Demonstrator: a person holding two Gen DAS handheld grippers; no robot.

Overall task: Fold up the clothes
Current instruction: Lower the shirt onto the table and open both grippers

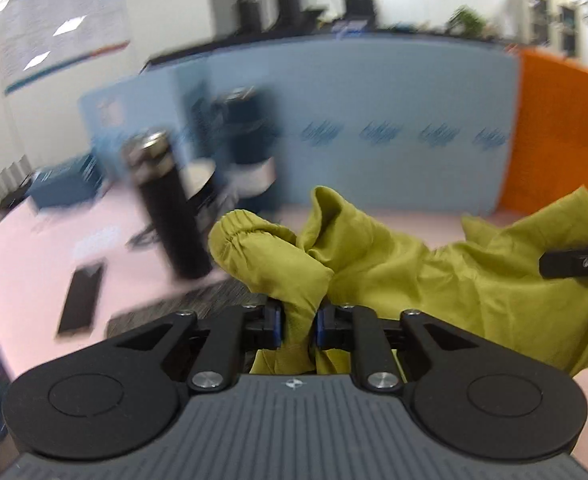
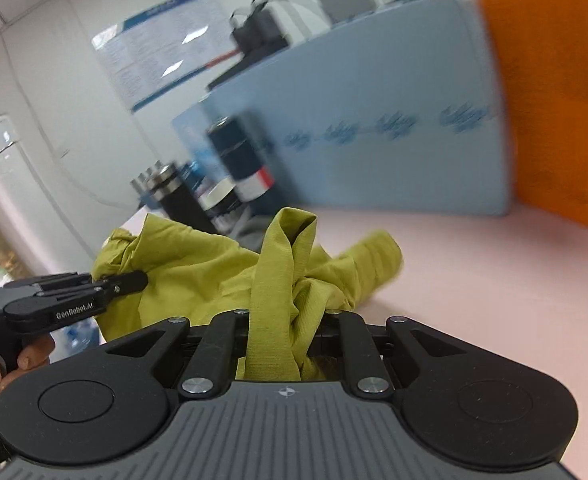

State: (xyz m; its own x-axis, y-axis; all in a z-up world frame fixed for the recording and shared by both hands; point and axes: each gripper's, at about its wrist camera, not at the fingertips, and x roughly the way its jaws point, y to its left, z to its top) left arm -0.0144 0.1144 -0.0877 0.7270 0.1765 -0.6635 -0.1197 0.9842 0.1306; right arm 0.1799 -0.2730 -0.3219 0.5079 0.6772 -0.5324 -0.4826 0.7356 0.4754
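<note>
Left wrist view: both left gripper (image 1: 299,328) and right gripper (image 2: 282,332) clamp the olive garment (image 1: 394,264)

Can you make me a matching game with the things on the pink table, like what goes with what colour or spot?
Things:
1. Garment
2. Bottle
3. Phone
4. Partition

Descriptions:
A. Lying flat on the table, dark screen up
B. Light blue, standing behind the table
C. Olive-green, pinched by both the left gripper and the right gripper
D. Black, standing upright, with a silver top

Pairs: 1-C, 2-D, 3-A, 4-B
</note>
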